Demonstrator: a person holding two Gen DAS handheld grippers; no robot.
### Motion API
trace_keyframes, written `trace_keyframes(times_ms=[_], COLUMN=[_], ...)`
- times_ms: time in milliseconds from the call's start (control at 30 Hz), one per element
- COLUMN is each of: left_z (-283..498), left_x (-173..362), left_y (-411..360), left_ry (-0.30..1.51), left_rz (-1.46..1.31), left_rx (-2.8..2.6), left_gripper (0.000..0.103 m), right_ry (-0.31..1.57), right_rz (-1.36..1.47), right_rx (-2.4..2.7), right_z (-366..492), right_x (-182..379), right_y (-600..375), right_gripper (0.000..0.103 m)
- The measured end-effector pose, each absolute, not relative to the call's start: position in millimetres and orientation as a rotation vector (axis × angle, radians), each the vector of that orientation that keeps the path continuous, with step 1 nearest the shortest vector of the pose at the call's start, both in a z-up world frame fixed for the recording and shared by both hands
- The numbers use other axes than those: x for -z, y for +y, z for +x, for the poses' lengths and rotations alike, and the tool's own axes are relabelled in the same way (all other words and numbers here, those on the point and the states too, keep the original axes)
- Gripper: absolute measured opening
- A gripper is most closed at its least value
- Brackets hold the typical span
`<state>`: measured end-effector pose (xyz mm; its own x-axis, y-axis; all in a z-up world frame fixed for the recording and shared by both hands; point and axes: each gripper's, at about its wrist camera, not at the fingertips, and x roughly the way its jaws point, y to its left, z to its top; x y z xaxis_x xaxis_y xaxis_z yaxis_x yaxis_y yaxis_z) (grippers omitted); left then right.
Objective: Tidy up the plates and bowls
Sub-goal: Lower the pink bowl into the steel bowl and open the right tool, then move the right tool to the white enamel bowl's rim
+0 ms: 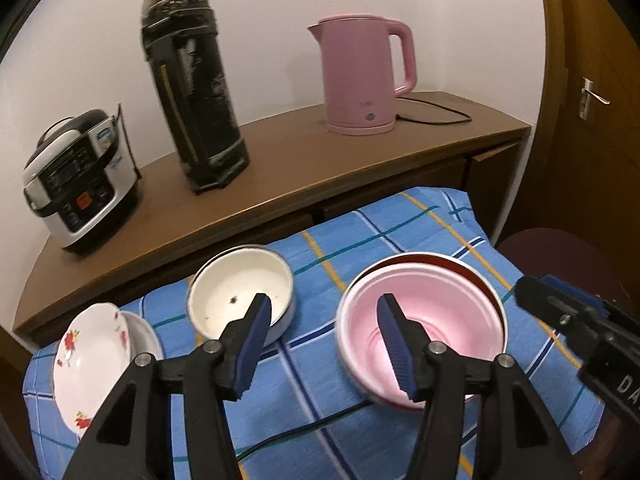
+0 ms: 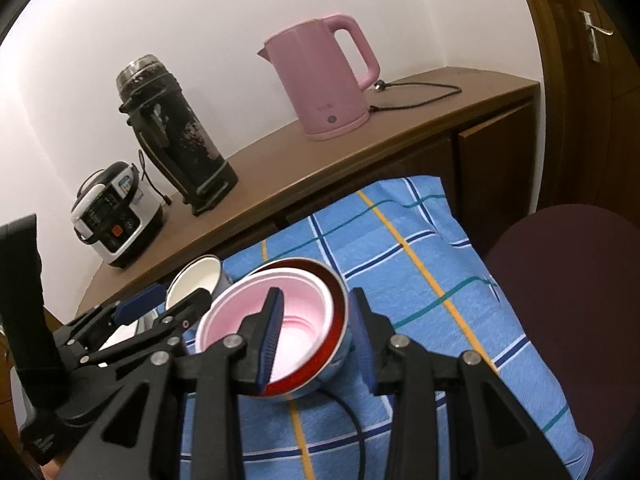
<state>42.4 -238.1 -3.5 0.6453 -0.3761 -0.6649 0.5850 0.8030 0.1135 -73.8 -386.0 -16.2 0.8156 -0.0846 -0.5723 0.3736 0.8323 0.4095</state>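
A pink bowl (image 1: 420,320) (image 2: 296,308) sits nested in a red-lined bowl (image 1: 460,268) (image 2: 340,308) on the blue checked cloth (image 1: 312,360). My right gripper (image 2: 316,324) (image 1: 536,292) is open and straddles their right rim, one finger inside the pink bowl and one outside the red one. To the left stand a white enamel bowl (image 1: 240,284) (image 2: 200,276) and a tilted floral plate (image 1: 88,352) leaning on another white dish (image 1: 144,328). Above the cloth between the two bowls, my left gripper (image 1: 326,336) (image 2: 168,300) is open with nothing in it.
Behind the cloth a wooden sideboard (image 1: 300,168) carries a rice cooker (image 1: 80,184), a black thermos (image 1: 196,88) and a pink kettle (image 1: 360,76) with its cord. A black cable (image 1: 304,428) lies on the cloth. On the right are a dark chair (image 2: 568,292) and a door (image 1: 592,96).
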Motion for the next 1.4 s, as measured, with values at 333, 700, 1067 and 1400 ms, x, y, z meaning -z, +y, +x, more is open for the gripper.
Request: trace_keyframes(times_ms=[333,700,1067,1400], left_z=[33,25,25,28], left_x=[6,8,11,24], left_y=[-199,-164,-132,-101], left_ry=[0.667,0.672,0.679,0.713], left_rz=[0.321,0.297,0.264,0.228], left_rx=[0.508,0.472,0.443,0.407], left_gripper=[0.058,0.058,0.058,0.058], right_ry=[0.543,0.540,0.555,0.571], right_rz=[0.520,0.499,0.469,0.449], right_rx=[0.240,0.210,0.179,0.135], right_z=[-85,-91,-88,-81], right_x=[5,-2,-4,-1], right_y=[-364,-338,-312,-286], right_gripper=[0.035,0.035,0.035,0.035])
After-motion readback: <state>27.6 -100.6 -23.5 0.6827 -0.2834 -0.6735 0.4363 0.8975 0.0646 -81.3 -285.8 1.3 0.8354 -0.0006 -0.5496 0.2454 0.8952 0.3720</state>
